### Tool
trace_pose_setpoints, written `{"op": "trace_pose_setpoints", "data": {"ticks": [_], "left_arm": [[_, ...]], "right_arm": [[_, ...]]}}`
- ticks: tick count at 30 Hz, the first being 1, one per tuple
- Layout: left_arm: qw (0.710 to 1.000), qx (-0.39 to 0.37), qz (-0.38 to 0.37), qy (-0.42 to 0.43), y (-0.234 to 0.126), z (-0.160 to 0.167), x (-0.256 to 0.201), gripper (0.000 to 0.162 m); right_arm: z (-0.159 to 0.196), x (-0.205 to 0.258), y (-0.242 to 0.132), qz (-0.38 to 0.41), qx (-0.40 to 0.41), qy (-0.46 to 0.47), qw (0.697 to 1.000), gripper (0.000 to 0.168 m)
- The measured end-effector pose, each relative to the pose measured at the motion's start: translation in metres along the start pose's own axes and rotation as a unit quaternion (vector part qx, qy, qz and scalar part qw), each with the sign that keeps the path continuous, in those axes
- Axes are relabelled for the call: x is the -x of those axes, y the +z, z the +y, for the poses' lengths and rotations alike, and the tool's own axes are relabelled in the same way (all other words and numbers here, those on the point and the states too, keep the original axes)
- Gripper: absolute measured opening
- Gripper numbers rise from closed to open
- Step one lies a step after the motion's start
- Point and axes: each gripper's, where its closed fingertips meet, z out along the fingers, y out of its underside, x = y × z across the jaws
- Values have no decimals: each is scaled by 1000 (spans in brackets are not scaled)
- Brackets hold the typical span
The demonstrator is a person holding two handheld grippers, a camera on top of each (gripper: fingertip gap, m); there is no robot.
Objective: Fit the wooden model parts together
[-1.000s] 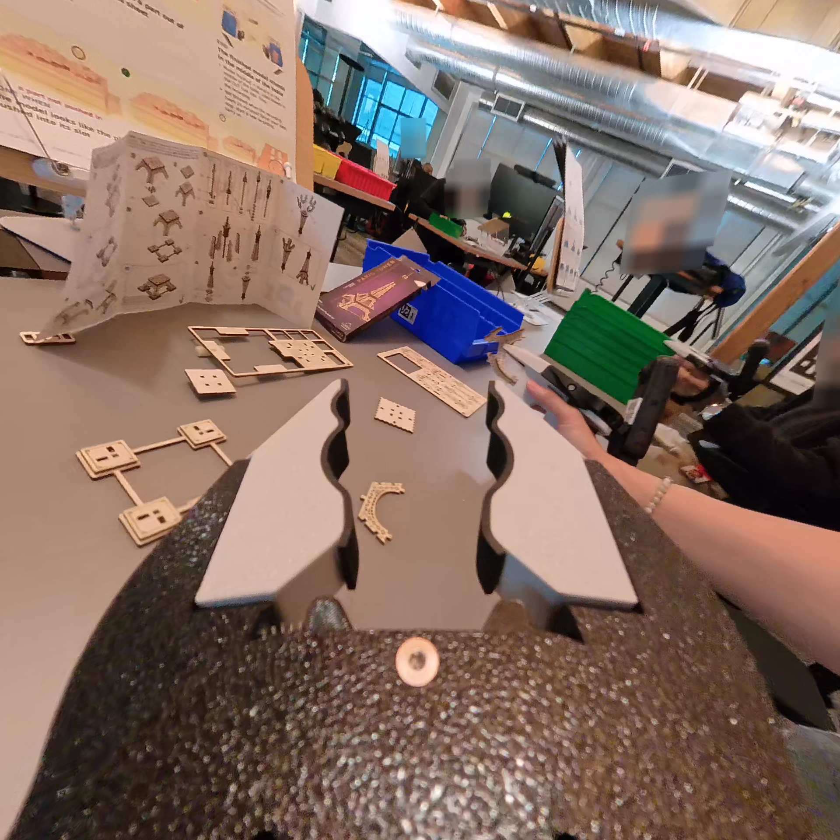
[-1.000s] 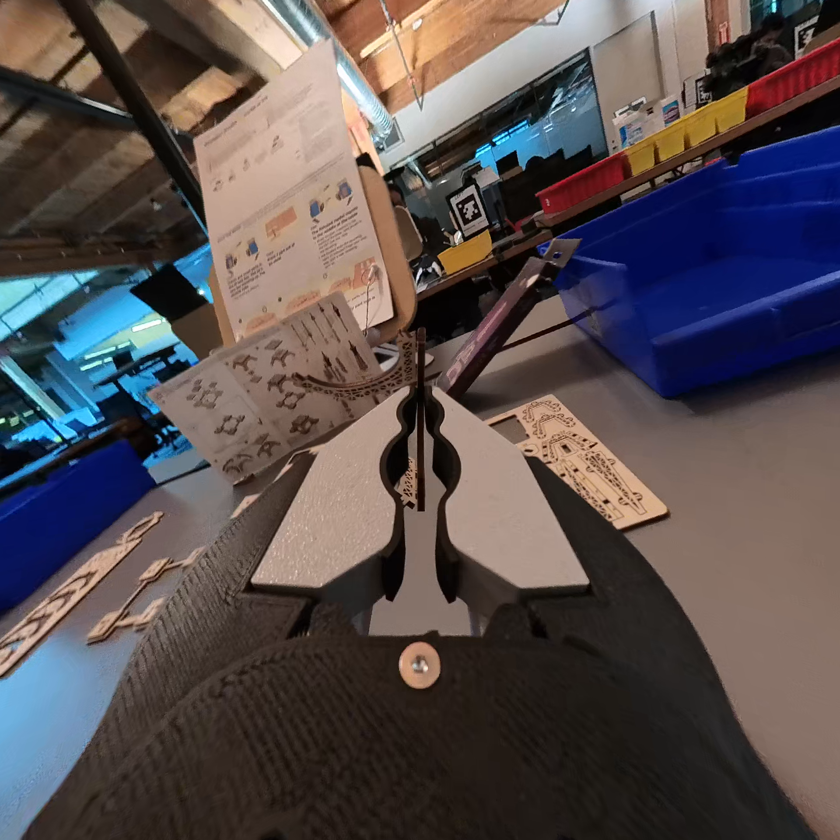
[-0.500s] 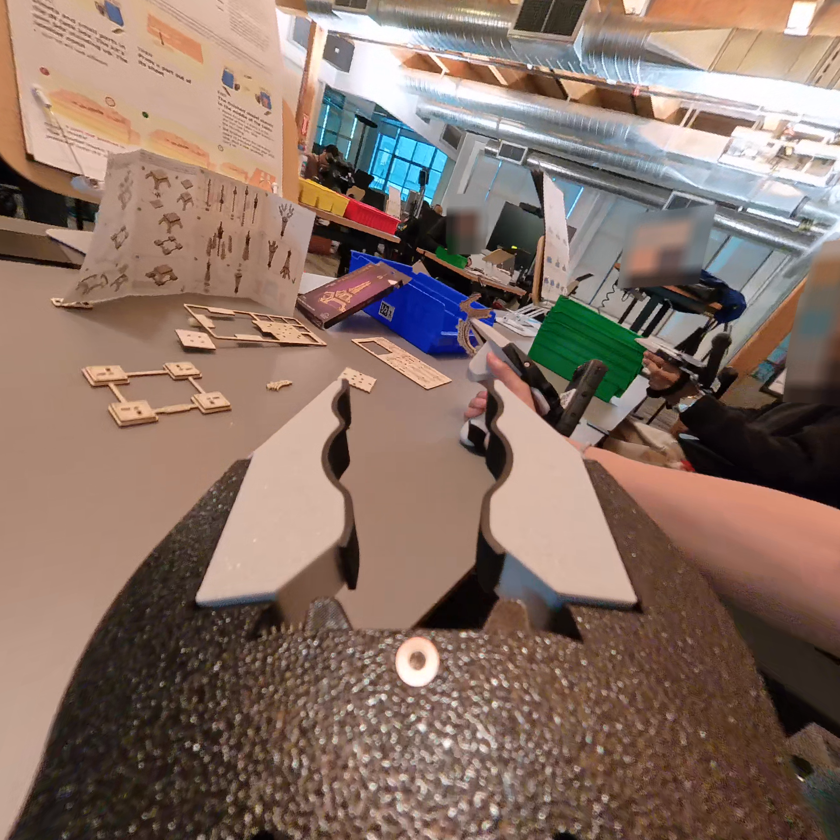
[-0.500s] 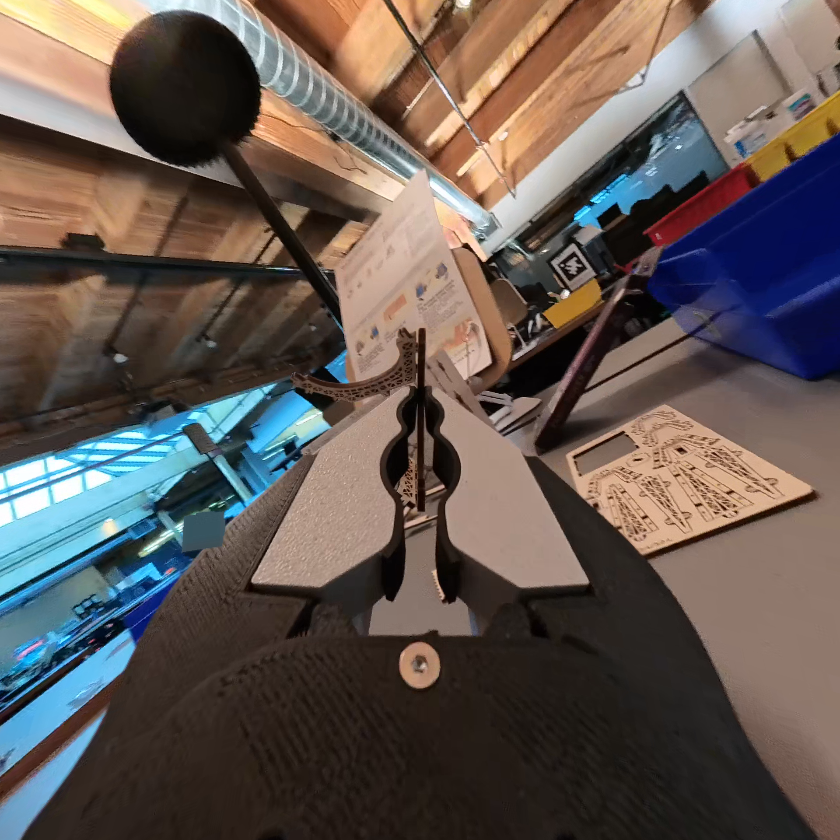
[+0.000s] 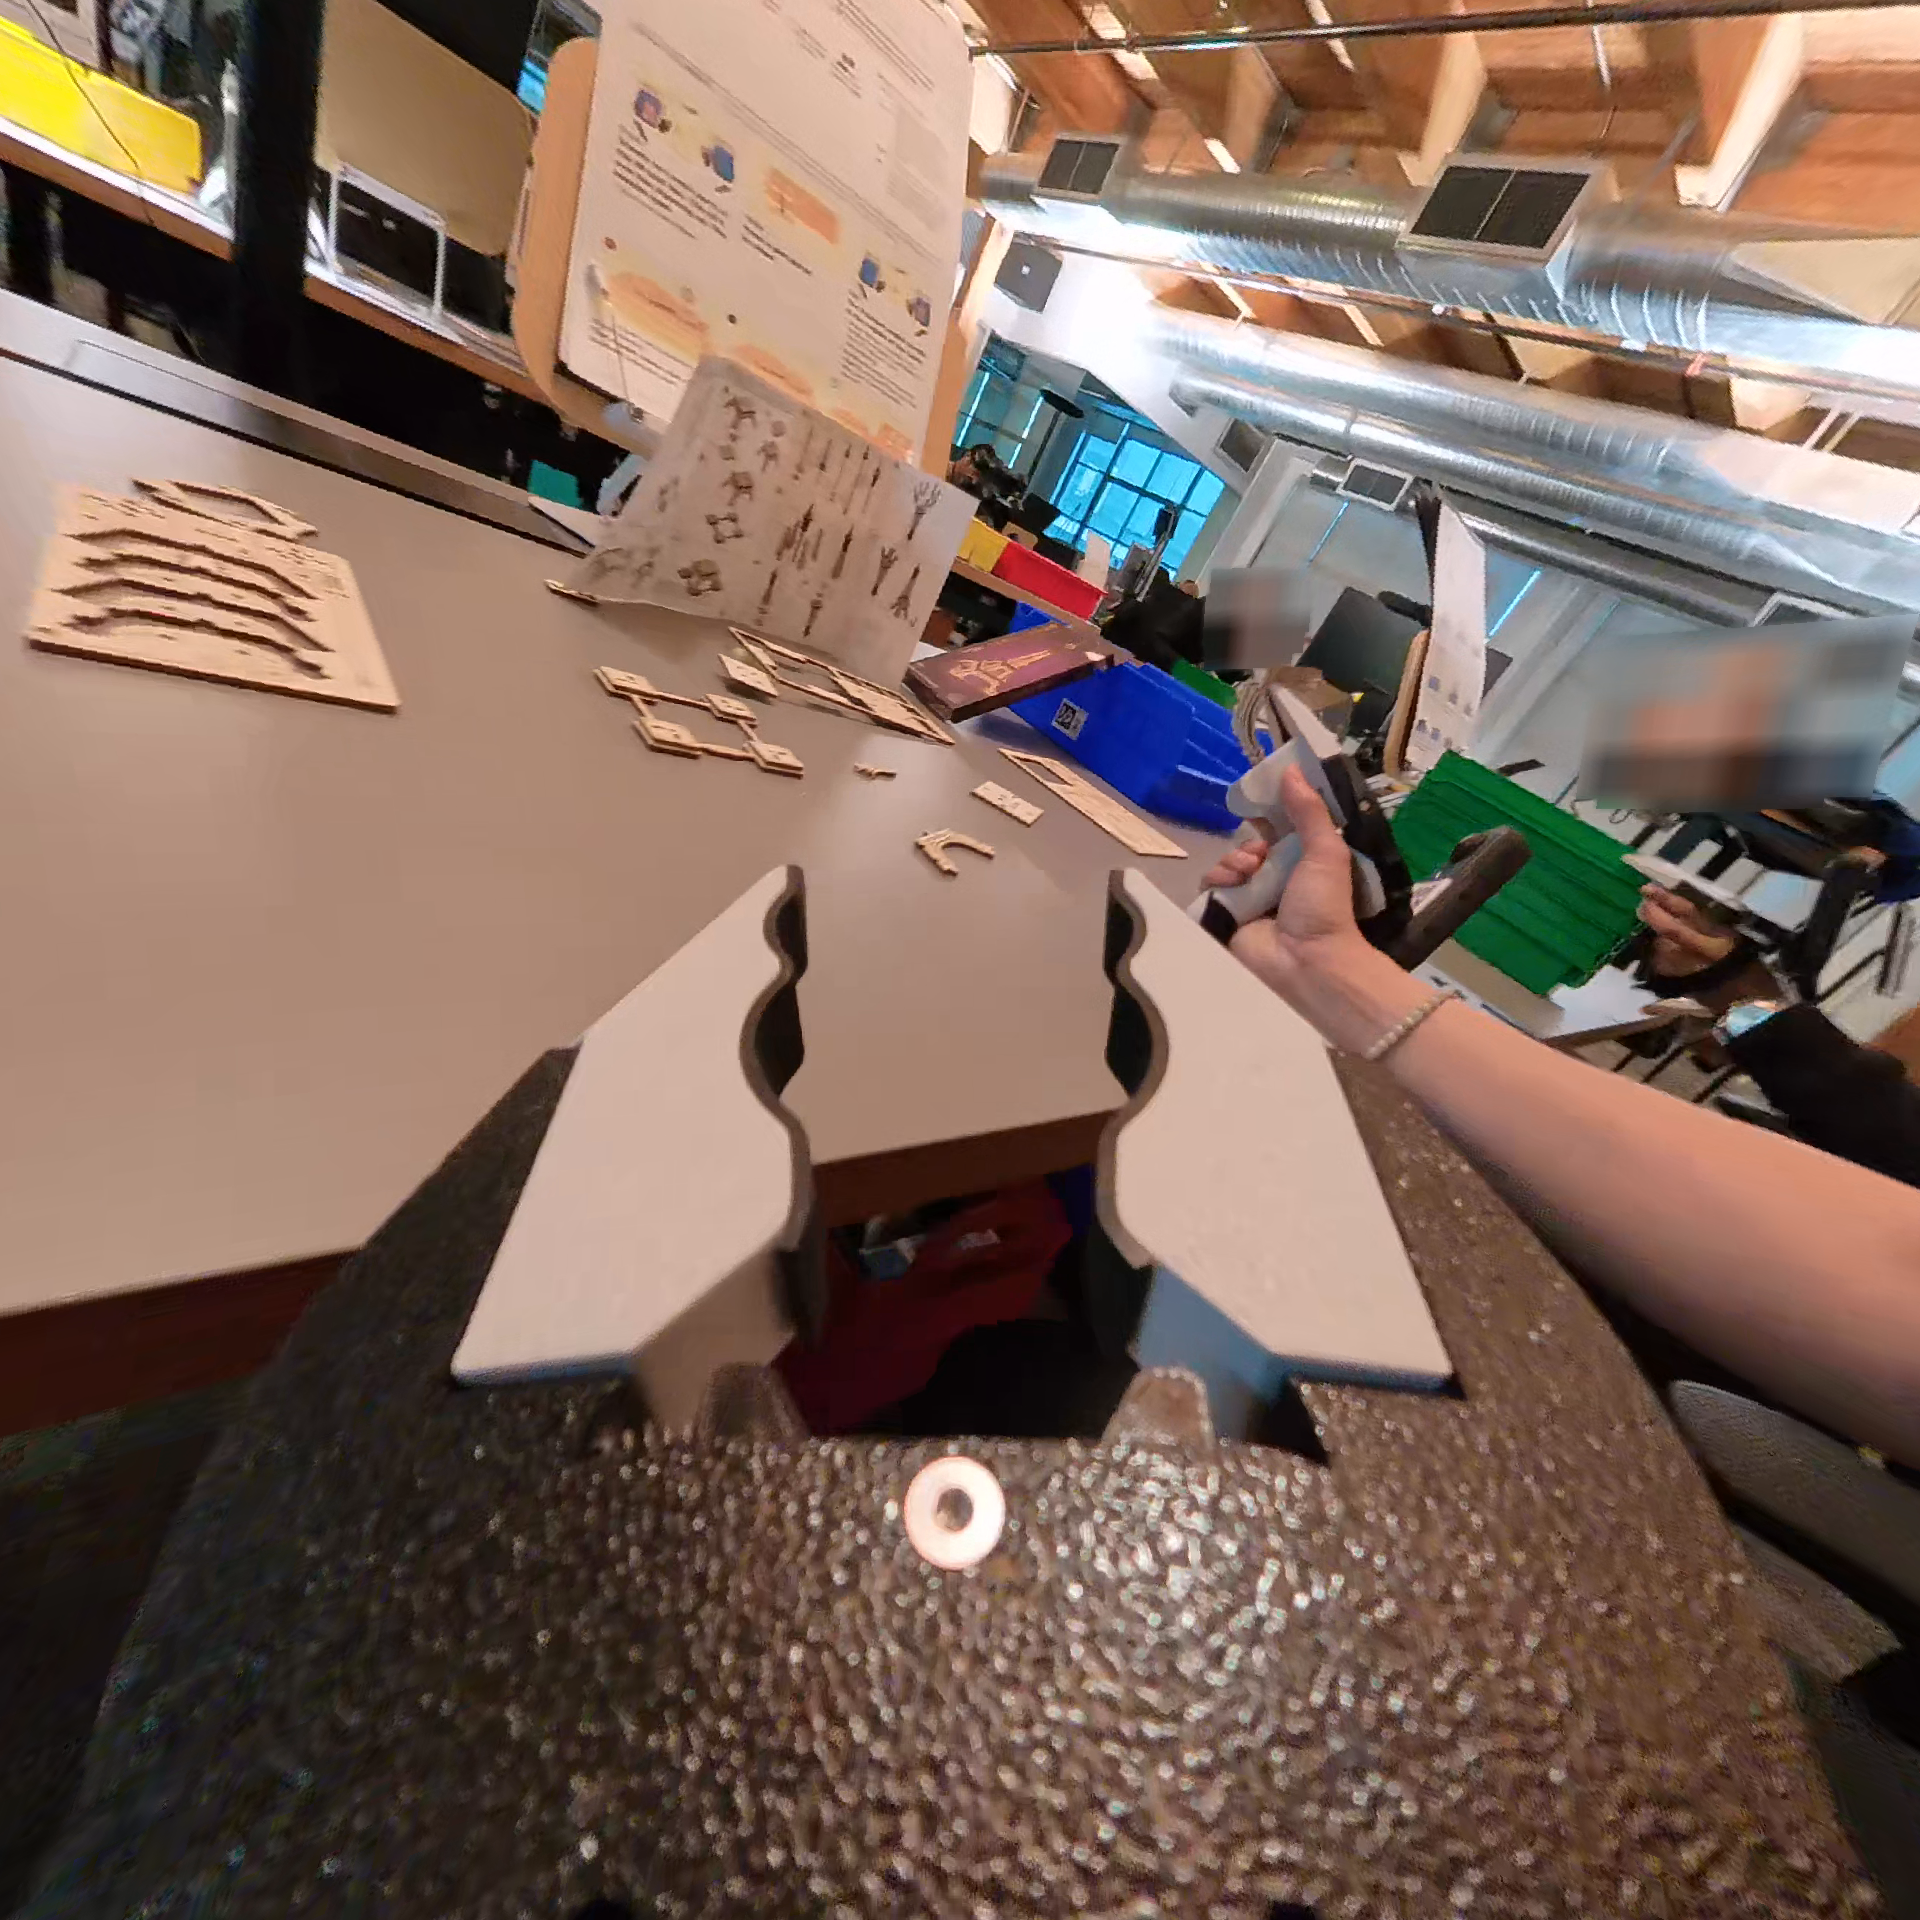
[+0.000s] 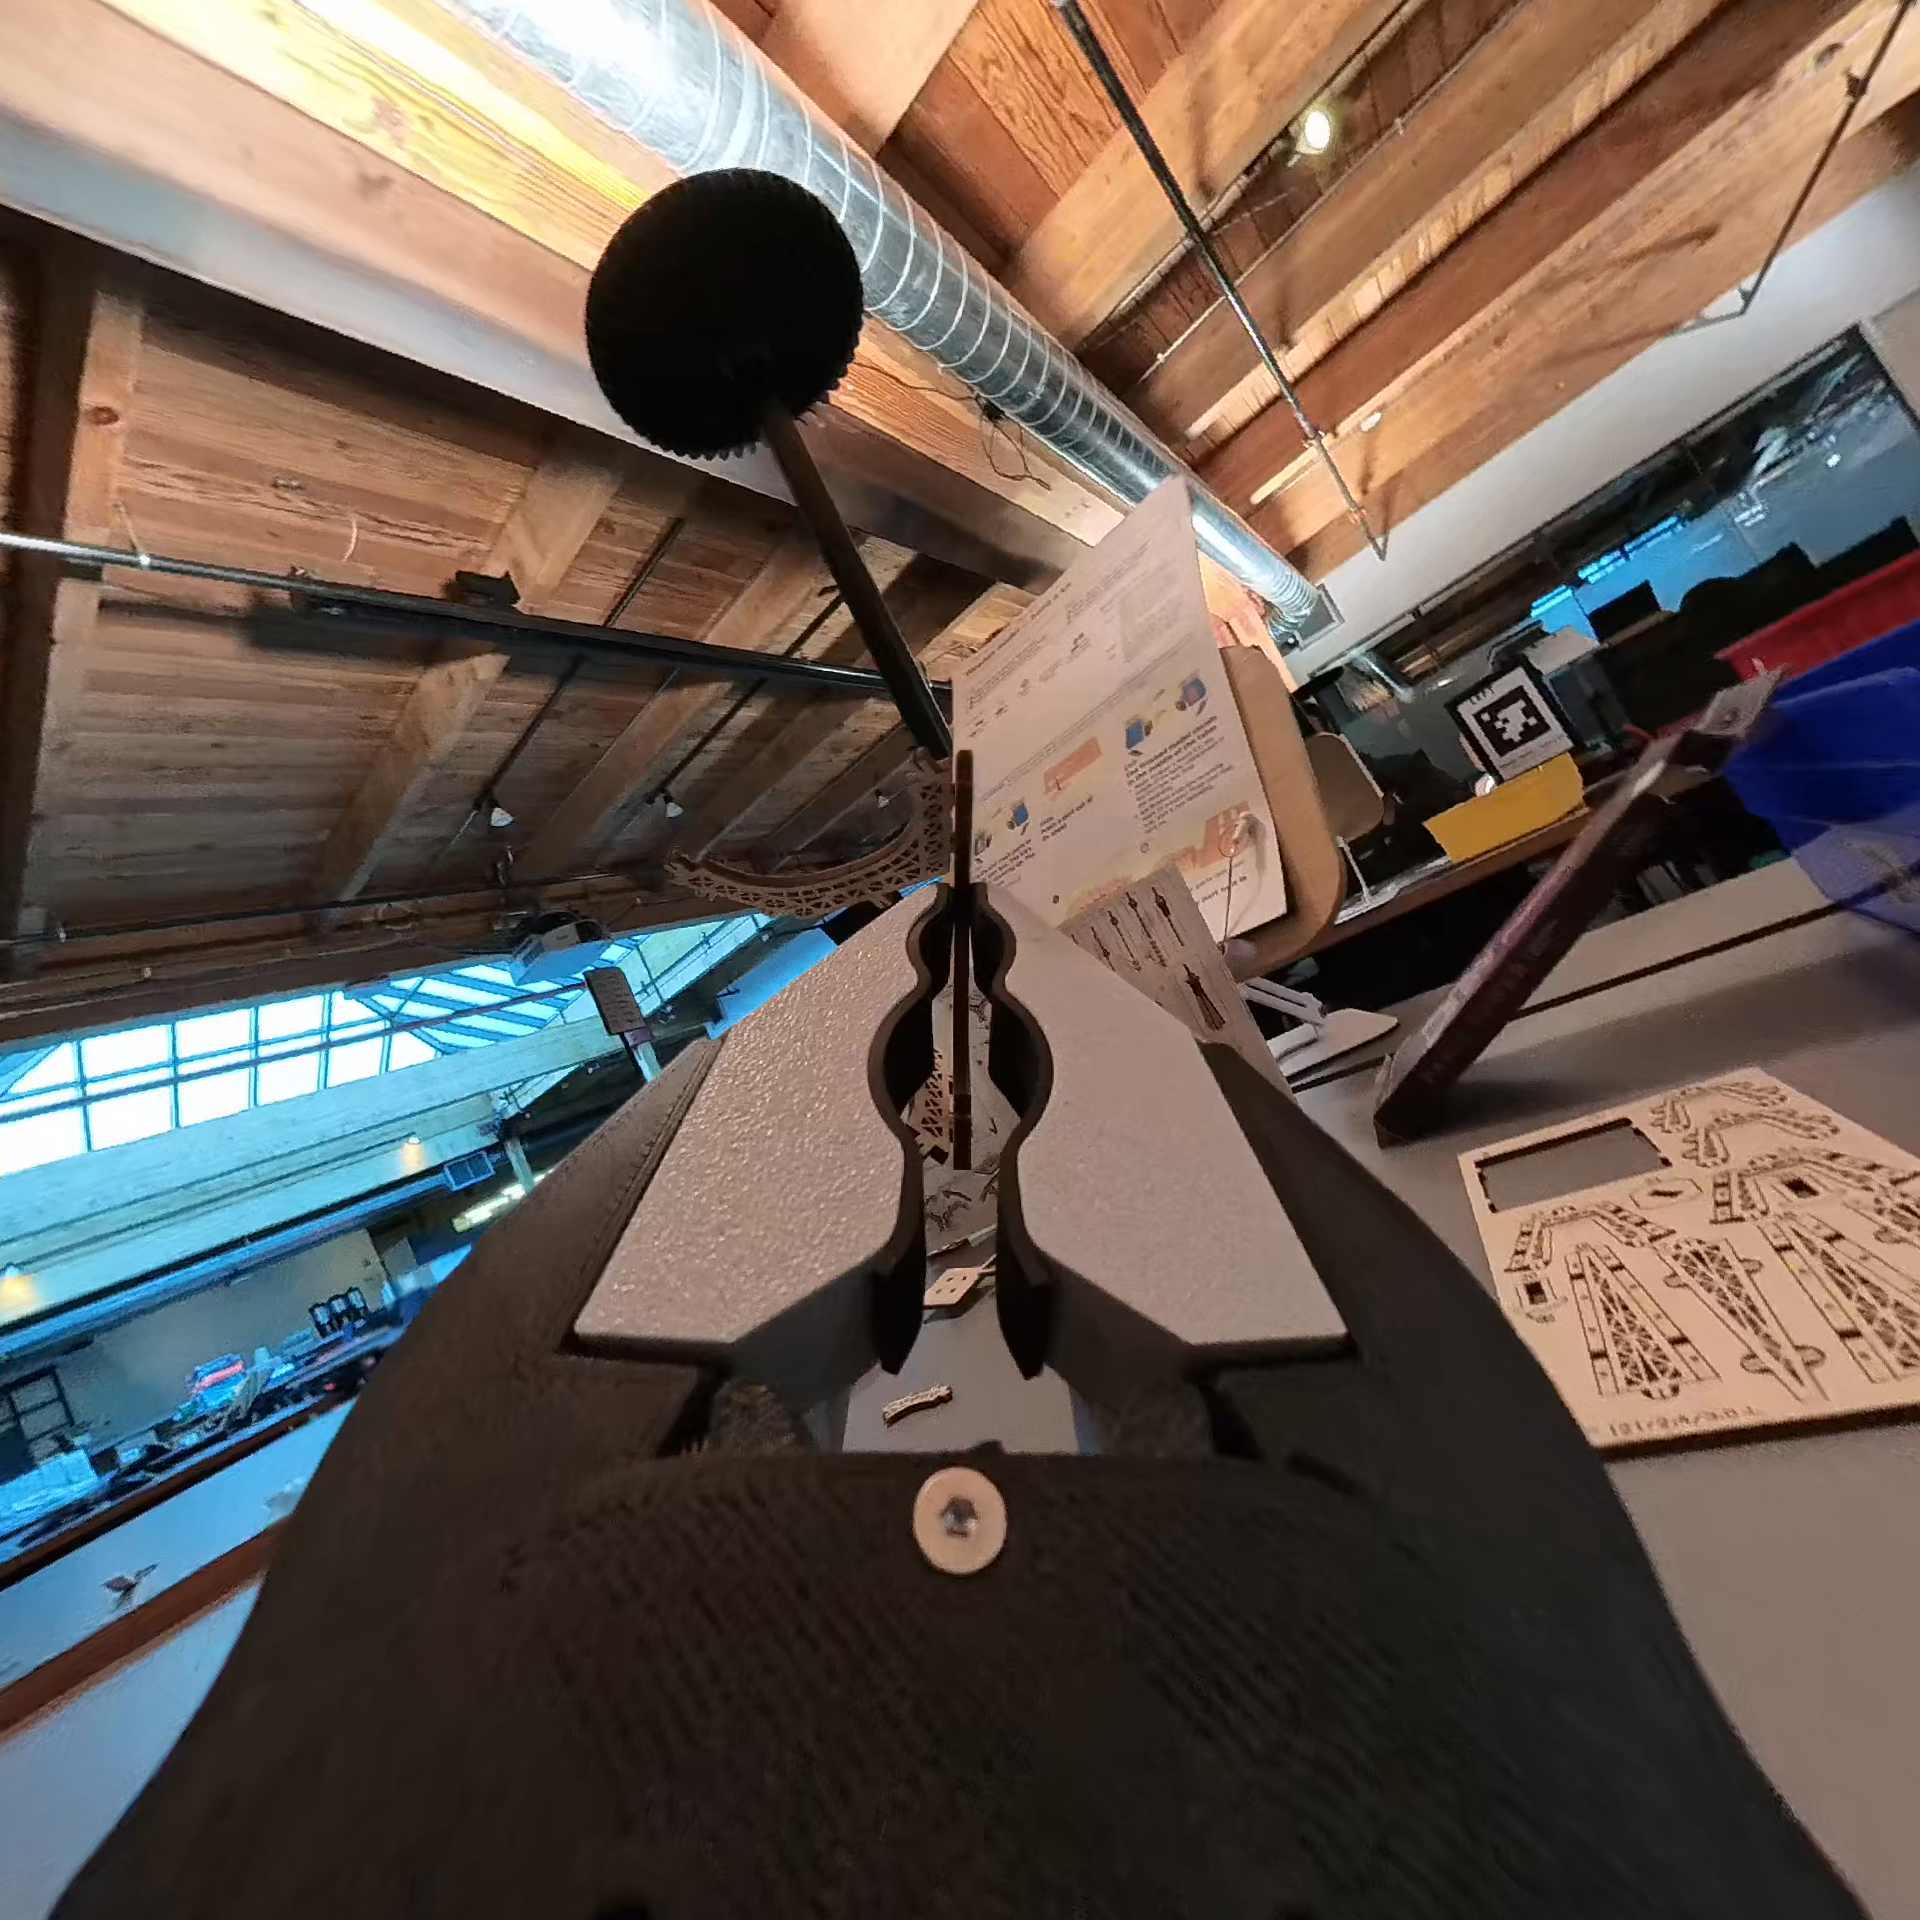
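Observation:
My right gripper (image 6: pixel 961 894) is shut on a thin wooden lattice model part (image 6: pixel 821 878), a curved tower-leg piece held edge-on and raised off the table, tilted up toward the ceiling. It shows far off in the left wrist view (image 5: pixel 1283 727), held in a hand. My left gripper (image 5: pixel 951 883) is open and empty, over the grey table's near edge (image 5: pixel 312 935). On the table lie a small arched piece (image 5: pixel 954 850), a square frame with corner blocks (image 5: pixel 707 725), a small flat tile (image 5: pixel 1006 802) and a cut-out wooden sheet (image 5: pixel 197 597).
A folded instruction sheet (image 5: pixel 790 520) stands at the back below a poster on a board (image 5: pixel 769 197). A blue bin (image 5: pixel 1132 727) with a dark box (image 5: pixel 997 665) leaning on it sits far right. Another wooden parts sheet (image 6: pixel 1704 1247) lies right of my right gripper. Green bins (image 5: pixel 1507 873) stand beyond. Spacing between my two grippers at the tips: around 45 centimeters.
My left gripper has pulled back to the table's near edge, still open. My right gripper has lifted and tilted upward with the lattice part in it.

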Motion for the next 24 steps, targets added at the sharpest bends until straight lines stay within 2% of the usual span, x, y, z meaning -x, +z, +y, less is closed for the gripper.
{"op": "trace_pose_setpoints", "data": {"ticks": [3,7,15,21,24], "left_arm": [[999,-3,-24,40,-19,11,11,54],[996,-8,-67,60,-34,41,22,55],[982,25,-122,145,-60,130,17,59],[971,51,-145,182,-43,224,39,66],[970,66,-172,160,-38,283,47,73]], "right_arm": [[3,8,2,-20,8,-11,1000,0],[3,8,2,-24,5,-5,1000,0],[5,10,5,-30,12,-6,999,0],[9,15,9,-42,21,-25,999,0],[8,13,10,-39,19,-32,999,0]]}}
